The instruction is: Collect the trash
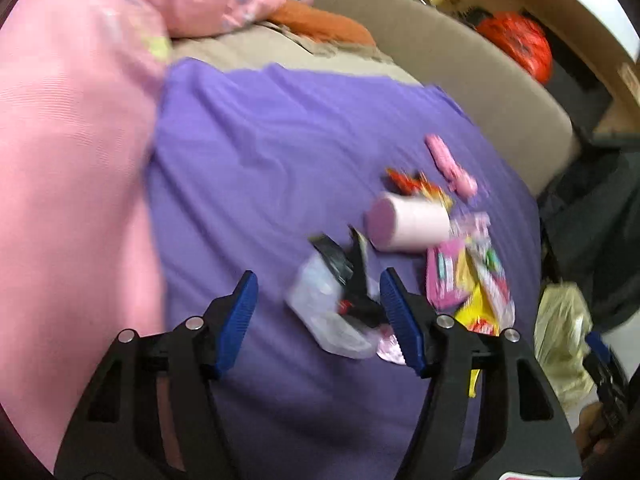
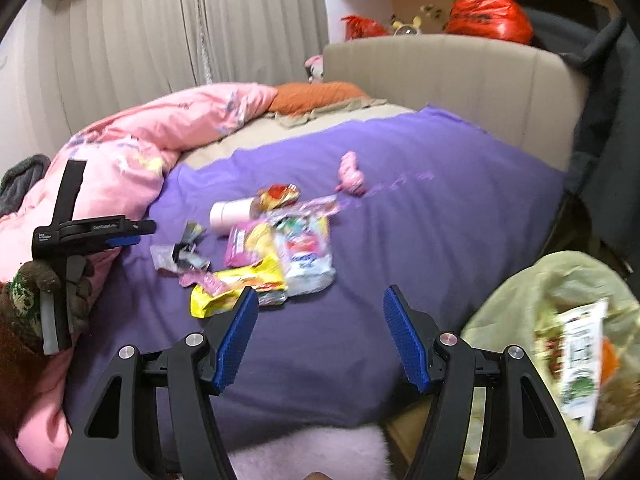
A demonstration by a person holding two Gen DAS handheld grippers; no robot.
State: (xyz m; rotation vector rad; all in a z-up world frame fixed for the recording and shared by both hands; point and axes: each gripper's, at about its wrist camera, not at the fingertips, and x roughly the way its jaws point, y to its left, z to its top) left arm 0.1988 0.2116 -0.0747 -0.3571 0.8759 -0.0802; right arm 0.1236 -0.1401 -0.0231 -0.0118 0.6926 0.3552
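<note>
Lying just ahead of open left gripper [image 1: 318,312]: clear wrapper [image 1: 320,304].

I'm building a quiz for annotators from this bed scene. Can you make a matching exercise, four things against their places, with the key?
Things:
1. pale pink paper cup
2. yellow crinkled snack wrapper
3. orange pillow
4. pale green plastic bag

Places:
A. beside the bed at lower right, open, with packaging inside
B. on its side on the purple sheet, at the far end of the litter pile
C. at the head of the bed, by the beige headboard
D. at the near edge of the litter pile

Pairs: 1-B, 2-D, 3-C, 4-A
</note>
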